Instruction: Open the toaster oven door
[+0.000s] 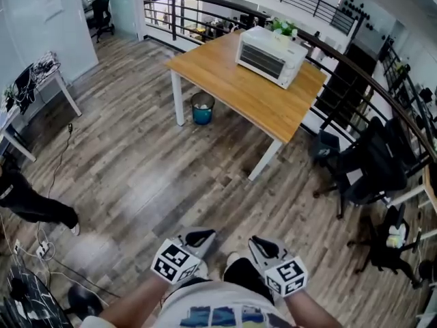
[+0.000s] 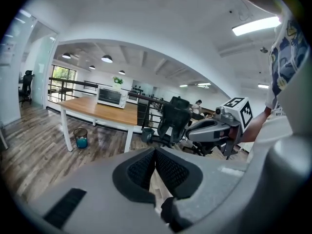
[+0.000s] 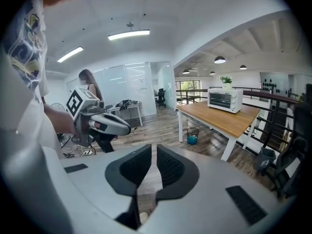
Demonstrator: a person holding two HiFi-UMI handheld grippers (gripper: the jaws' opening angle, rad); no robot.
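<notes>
The white toaster oven [image 1: 270, 55] stands with its door closed at the far side of a wooden table [image 1: 232, 91], well across the room from me. It shows small in the left gripper view [image 2: 110, 96] and the right gripper view [image 3: 224, 100]. Both grippers hang close to my body, side by side over the wood floor. My left gripper [image 1: 203, 236] [image 2: 155, 155] has its pad tips touching and holds nothing. My right gripper [image 1: 260, 243] [image 3: 154, 152] shows a narrow slit between its pads, with nothing in it.
A blue waste bin [image 1: 202, 108] sits under the table's left end. Black office chairs [image 1: 369, 169] stand right of the table, with a dark railing [image 1: 355, 67] behind. A person's legs [image 1: 34, 207] and floor cables [image 1: 41, 251] lie at the left.
</notes>
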